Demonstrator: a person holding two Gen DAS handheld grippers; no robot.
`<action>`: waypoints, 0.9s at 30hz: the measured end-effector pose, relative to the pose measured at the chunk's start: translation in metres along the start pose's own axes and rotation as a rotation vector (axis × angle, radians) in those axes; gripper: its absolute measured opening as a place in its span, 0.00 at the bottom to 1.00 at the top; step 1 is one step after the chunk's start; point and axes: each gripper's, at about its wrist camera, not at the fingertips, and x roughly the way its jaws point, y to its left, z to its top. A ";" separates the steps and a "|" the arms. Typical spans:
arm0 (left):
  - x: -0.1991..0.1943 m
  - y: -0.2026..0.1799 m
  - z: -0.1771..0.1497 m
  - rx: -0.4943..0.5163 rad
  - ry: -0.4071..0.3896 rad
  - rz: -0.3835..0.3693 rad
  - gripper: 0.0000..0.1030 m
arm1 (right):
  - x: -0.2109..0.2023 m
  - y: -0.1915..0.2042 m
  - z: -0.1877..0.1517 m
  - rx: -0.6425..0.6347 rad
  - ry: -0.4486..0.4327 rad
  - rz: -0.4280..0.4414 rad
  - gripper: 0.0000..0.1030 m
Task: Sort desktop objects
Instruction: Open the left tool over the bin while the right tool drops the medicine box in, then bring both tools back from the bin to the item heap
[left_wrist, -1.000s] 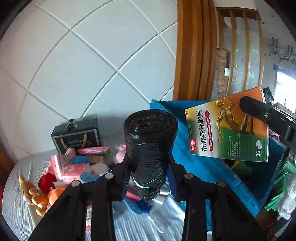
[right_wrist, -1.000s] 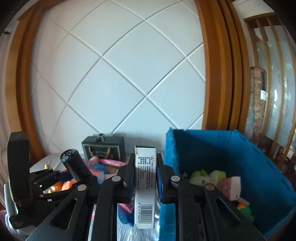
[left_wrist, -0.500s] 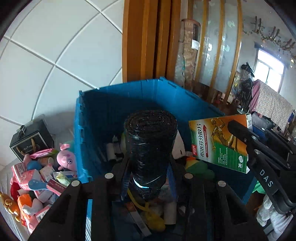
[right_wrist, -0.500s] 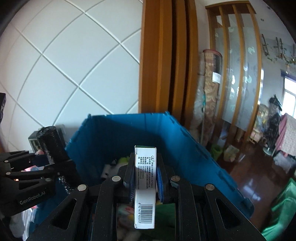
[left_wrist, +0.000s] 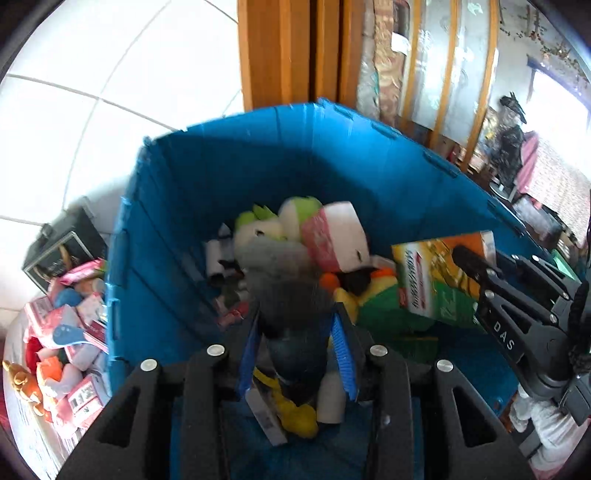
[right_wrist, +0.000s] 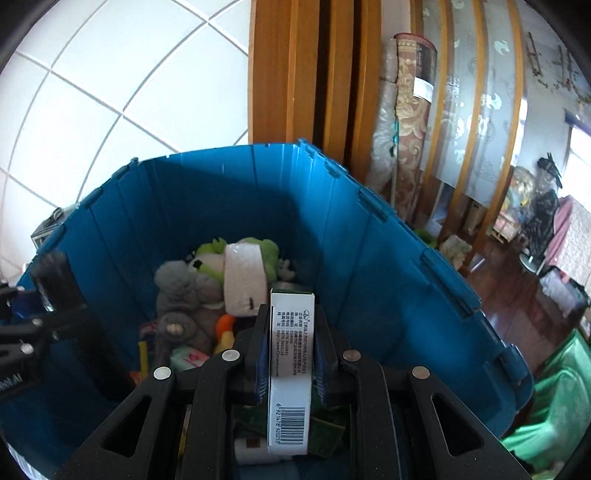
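Grippers hang over the open blue plastic crate (left_wrist: 177, 258), both angled down into it. The left gripper (left_wrist: 295, 332) has the blurred black roll of plastic bags (left_wrist: 295, 317) between its jaws, which are opening. The right gripper (right_wrist: 291, 354) has a green-and-orange cardboard medicine box (right_wrist: 290, 365) edge-up between its blue pads, its jaws also easing apart. Plush toys (right_wrist: 184, 295) lie in the crate below.
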 end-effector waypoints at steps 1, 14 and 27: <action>-0.002 0.000 -0.002 0.003 -0.013 0.012 0.41 | 0.002 -0.001 -0.001 -0.004 0.003 -0.003 0.21; -0.045 0.018 -0.019 -0.005 -0.270 0.081 0.82 | -0.009 0.012 -0.007 -0.058 -0.034 -0.030 0.90; -0.109 0.091 -0.062 -0.144 -0.411 0.232 0.88 | -0.067 0.070 0.001 -0.136 -0.163 0.076 1.00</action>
